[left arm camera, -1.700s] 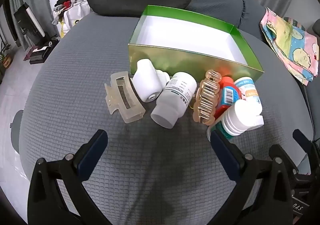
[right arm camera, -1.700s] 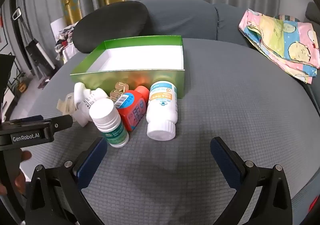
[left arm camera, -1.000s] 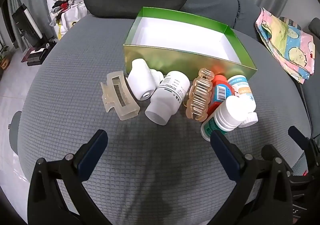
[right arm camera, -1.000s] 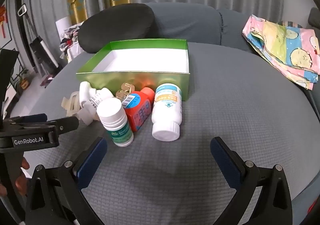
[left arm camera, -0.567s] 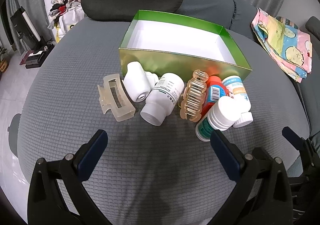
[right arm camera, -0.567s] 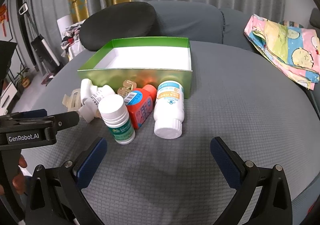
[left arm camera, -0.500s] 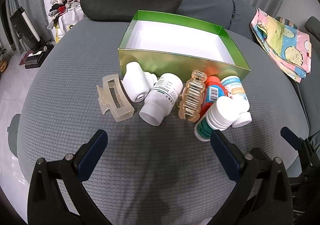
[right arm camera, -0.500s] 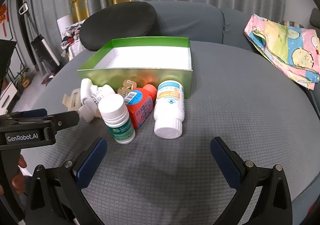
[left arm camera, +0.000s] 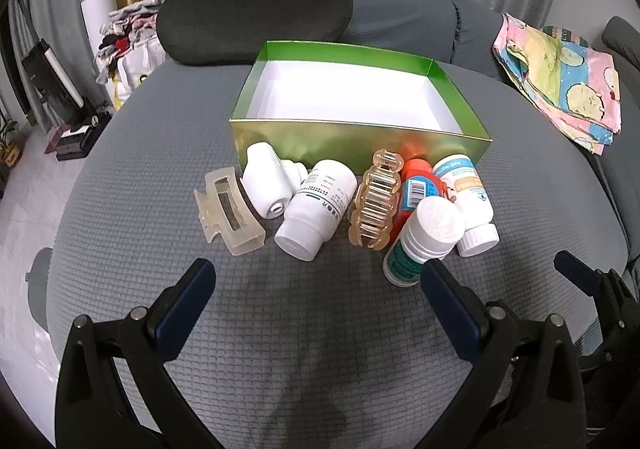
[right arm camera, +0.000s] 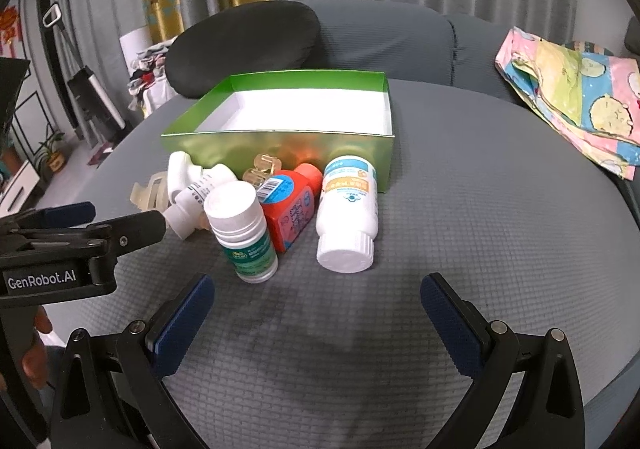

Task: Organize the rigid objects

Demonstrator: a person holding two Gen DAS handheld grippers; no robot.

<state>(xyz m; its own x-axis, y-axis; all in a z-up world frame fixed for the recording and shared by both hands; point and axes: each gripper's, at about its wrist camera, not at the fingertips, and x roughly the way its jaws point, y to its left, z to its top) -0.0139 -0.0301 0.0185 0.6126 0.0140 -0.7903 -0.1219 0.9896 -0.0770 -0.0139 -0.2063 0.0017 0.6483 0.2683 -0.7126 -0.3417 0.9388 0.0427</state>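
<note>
An empty green box (left arm camera: 360,139) with a white inside stands on the grey cushion; it also shows in the right wrist view (right arm camera: 276,147). In front of it lie a clear hair claw (left arm camera: 228,205), a small white bottle (left arm camera: 266,181), a white pill bottle (left arm camera: 318,209), an amber hair claw (left arm camera: 376,203), a red bottle (left arm camera: 416,189), an upright green-labelled bottle (right arm camera: 242,231) and a white bottle with an orange label (right arm camera: 348,209). My left gripper (left arm camera: 316,297) is open and empty, short of the white pill bottle. My right gripper (right arm camera: 316,307) is open and empty, short of the orange-labelled bottle.
A dark cushion (left arm camera: 256,25) lies behind the box. A colourful folded cloth (left arm camera: 560,77) lies at the far right. The left gripper's body (right arm camera: 60,249) shows at the left of the right wrist view. The cushion edge drops to the floor at the left.
Both grippers have drawn back a little and lifted their view; the objects sit slightly farther up the frames. Nothing on the cushion has moved. Both grippers stay open.
</note>
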